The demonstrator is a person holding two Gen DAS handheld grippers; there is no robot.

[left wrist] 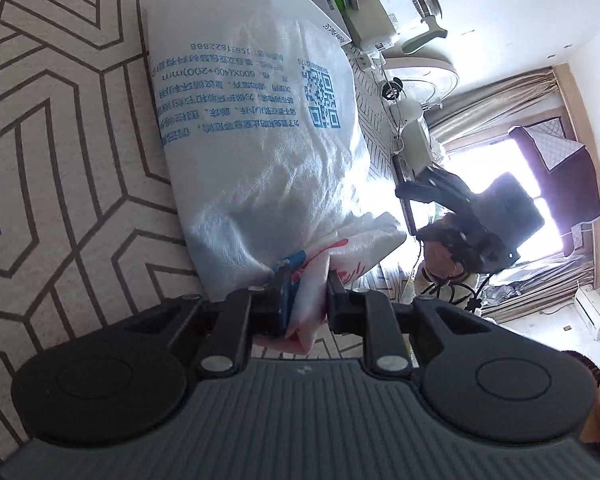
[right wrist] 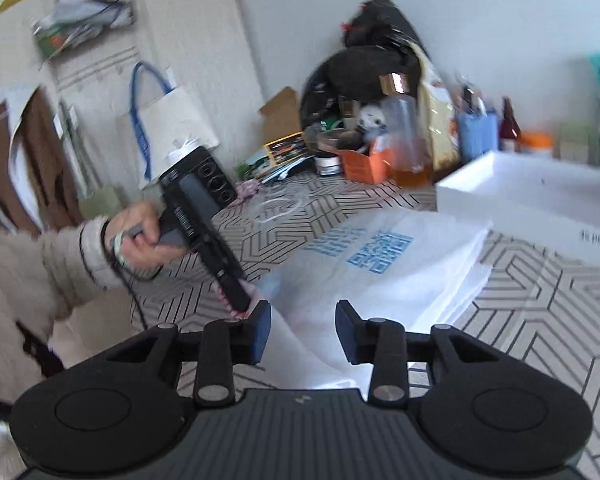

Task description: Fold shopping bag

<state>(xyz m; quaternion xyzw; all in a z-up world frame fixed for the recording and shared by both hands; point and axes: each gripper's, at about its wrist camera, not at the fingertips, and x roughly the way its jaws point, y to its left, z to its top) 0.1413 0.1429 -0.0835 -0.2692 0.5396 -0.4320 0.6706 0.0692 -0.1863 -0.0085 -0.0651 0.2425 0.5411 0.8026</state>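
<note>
A white woven shopping bag (left wrist: 260, 128) with blue print and a QR code lies on the patterned tabletop, its near edge lifted. My left gripper (left wrist: 305, 292) is shut on that bunched edge, where red and blue print shows. In the right wrist view the same shopping bag (right wrist: 380, 272) spreads out ahead, and my right gripper (right wrist: 303, 330) stands open just over its near part, nothing between its fingers. The left gripper (right wrist: 236, 292) appears there too, held by a hand (right wrist: 140, 240), pinching the bag's left edge. The right gripper (left wrist: 452, 216) shows dark against the window in the left wrist view.
A white flat box (right wrist: 540, 200) lies at the table's far right, touching the bag's far side. Clutter stands at the back: a black bag (right wrist: 372, 64), an orange box (right wrist: 364, 164), bottles, a canvas tote (right wrist: 172, 120). A fan (left wrist: 420, 76) and a bright window (left wrist: 520, 184) show beyond.
</note>
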